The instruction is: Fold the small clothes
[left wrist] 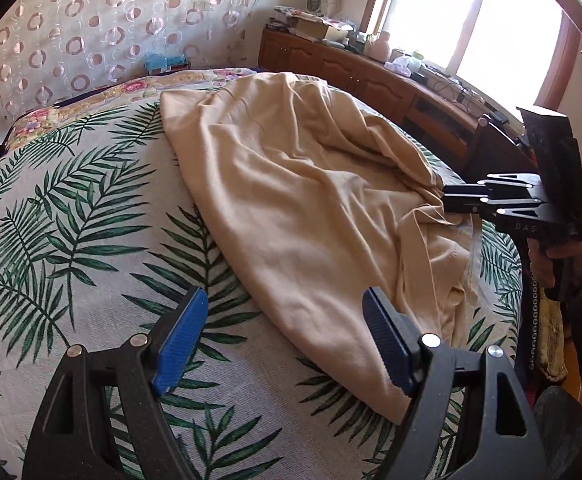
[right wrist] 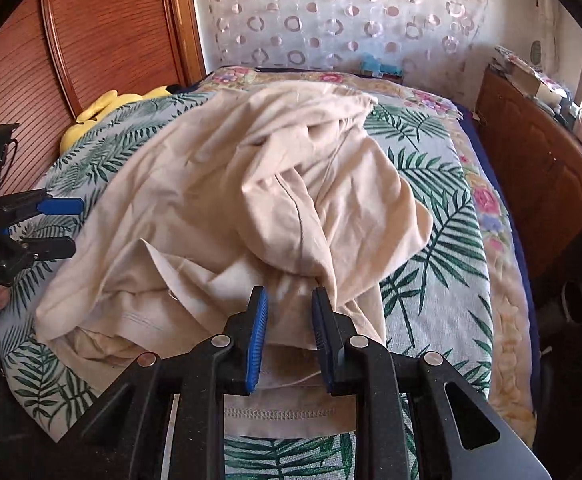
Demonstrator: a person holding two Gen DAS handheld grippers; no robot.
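Note:
A beige garment (left wrist: 291,184) lies rumpled on a bed with a palm-leaf cover (left wrist: 71,220). My left gripper (left wrist: 287,320) is open, its blue pads just above the garment's near edge, holding nothing. In the right wrist view the garment (right wrist: 219,192) is bunched in folds, and my right gripper (right wrist: 289,312) stands part open with a fold of the cloth between its pads, not clamped. The right gripper also shows in the left wrist view (left wrist: 451,200), its tips at the garment's right edge. The left gripper also shows in the right wrist view (right wrist: 67,226), open at the left.
A wooden sideboard (left wrist: 371,68) cluttered with several items runs along the bed's right side under a bright window (left wrist: 471,12). A wooden headboard (right wrist: 91,40) and a yellow soft toy (right wrist: 103,112) stand at the bed's left. A floral quilt (right wrist: 331,76) covers the far end.

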